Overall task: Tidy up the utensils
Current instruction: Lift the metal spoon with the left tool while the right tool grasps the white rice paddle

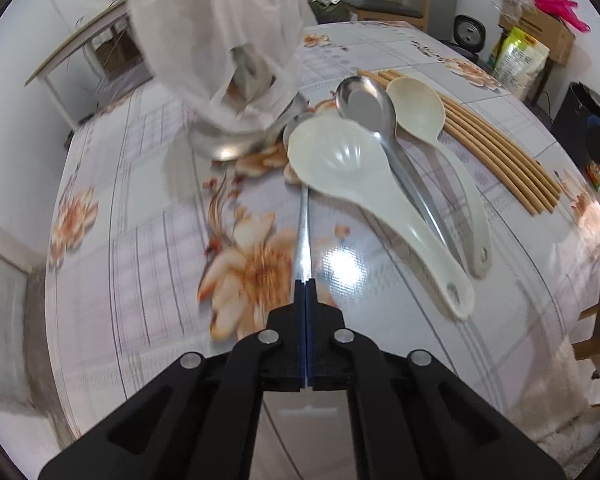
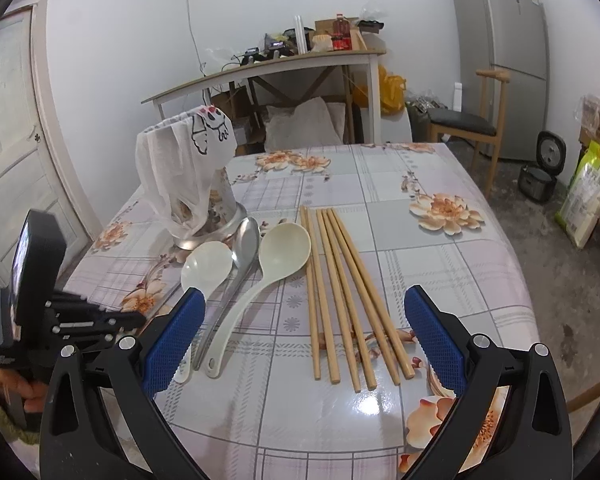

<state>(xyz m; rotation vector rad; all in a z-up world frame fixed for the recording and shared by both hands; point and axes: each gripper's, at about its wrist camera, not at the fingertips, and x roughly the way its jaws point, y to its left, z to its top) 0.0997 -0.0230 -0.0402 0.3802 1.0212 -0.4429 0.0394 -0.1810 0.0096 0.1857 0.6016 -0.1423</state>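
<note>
My left gripper (image 1: pixel 305 284) is shut on the thin metal handle of a steel spoon (image 1: pixel 303 216) whose bowl lies under a white plastic spoon (image 1: pixel 364 184). Beside it lie a steel ladle (image 1: pixel 370 108) and a cream spoon (image 1: pixel 420 112), then several wooden chopsticks (image 1: pixel 496 152). My right gripper (image 2: pixel 304 332) is open above the table's near edge, over the chopsticks (image 2: pixel 340 300). The white spoon (image 2: pixel 204 268), the steel ladle (image 2: pixel 242 248) and the cream spoon (image 2: pixel 272 264) lie to its left. The left gripper body (image 2: pixel 60 320) shows at far left.
A steel holder draped with a white cloth (image 2: pixel 188 176) stands behind the spoons; it also shows in the left wrist view (image 1: pixel 220 60). The floral tablecloth (image 2: pixel 440 240) covers the table. A side desk (image 2: pixel 268 68), chair (image 2: pixel 468 120) and fridge (image 2: pixel 504 40) stand behind.
</note>
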